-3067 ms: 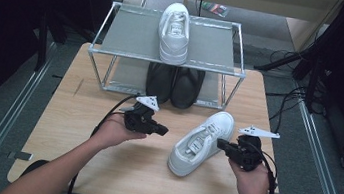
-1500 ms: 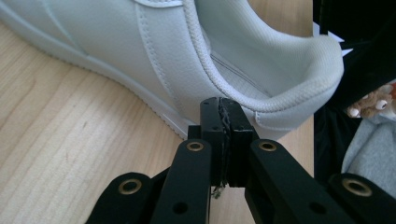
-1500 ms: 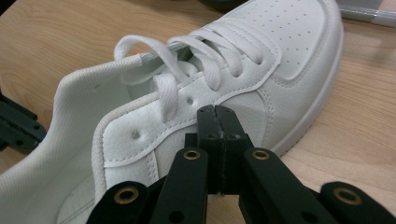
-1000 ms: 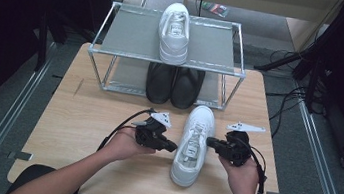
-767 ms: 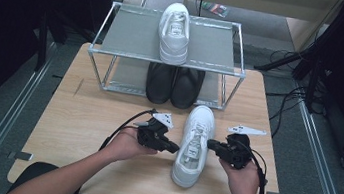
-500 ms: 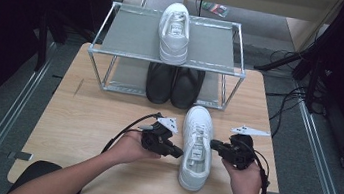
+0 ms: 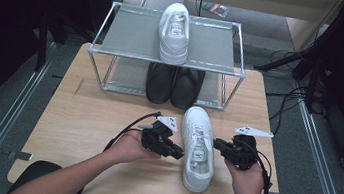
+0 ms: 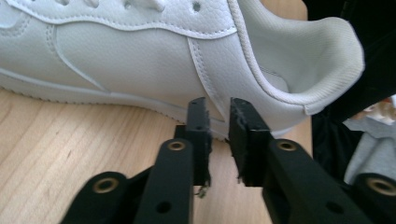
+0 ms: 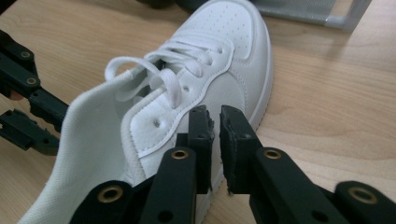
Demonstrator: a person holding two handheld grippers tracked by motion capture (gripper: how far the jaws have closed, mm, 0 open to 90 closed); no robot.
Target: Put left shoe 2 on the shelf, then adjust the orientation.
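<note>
While held low over the wooden table (image 7: 82,115), pointing at each other from two sides: left gripper (image 7: 175,154) and right gripper (image 7: 218,146), with one white sneaker (image 7: 198,146) flat on its sole between them, toe away from the person. Beyond both grippers, at the far side of the table, a metal shoe rack (image 7: 132,36) with two shelves. On its upper shelf, a second white shoe (image 7: 174,32), alone, toe toward the far edge. On its lower shelf, a pair of black shoes (image 7: 174,84), side by side and touching, directly beyond the toe of the sneaker. Left hand (image 7: 125,146) wrapped around the gripper body, forearm coming from the lower left, jaws level and aimed at the rear half of the sneaker. Seen in the left gripper view, a narrow gap between the jaw tips (image 8: 217,116), just opened a little, nothing between them, tips right at the sole edge near the heel; touching or not, cannot tell. Right hand (image 7: 247,180) under its gripper, jaws turned toward the other side of the sneaker. Seen in the right gripper view, also a narrow gap (image 9: 214,119), also just opened, empty, tips just beside the side panel below the lace holes, no pinch on the leather.
</note>
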